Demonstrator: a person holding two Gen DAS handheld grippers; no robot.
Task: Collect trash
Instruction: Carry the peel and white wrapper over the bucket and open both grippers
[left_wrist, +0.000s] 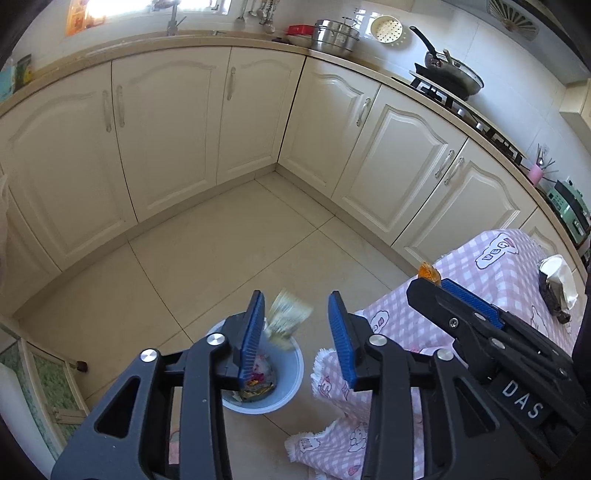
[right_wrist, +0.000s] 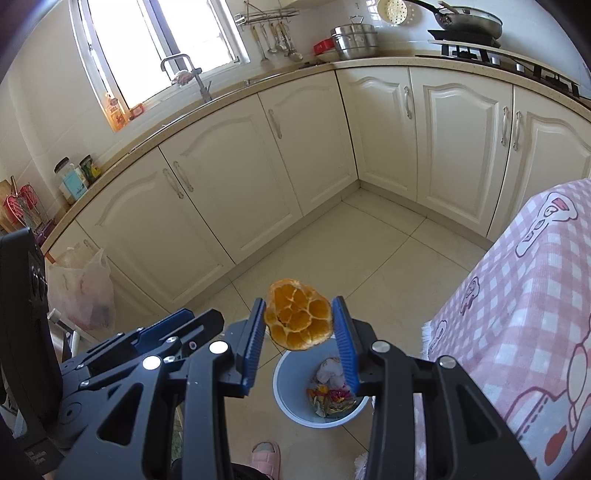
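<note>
The orange peel (right_wrist: 298, 319) is sitting pinched between the right gripper (right_wrist: 300, 325)'s pads, hanging above the blue bin (right_wrist: 286, 398) on the floor beside the pink-checked table's corner (right_wrist: 517, 295). The left gripper (left_wrist: 297, 334), its jaws parted and gripping nothing, is letting a crumpled wrapper (left_wrist: 286, 319) fall binward. Judging by this, the peel wants centring over the bin's mouth before the jaws are spreading.
</note>
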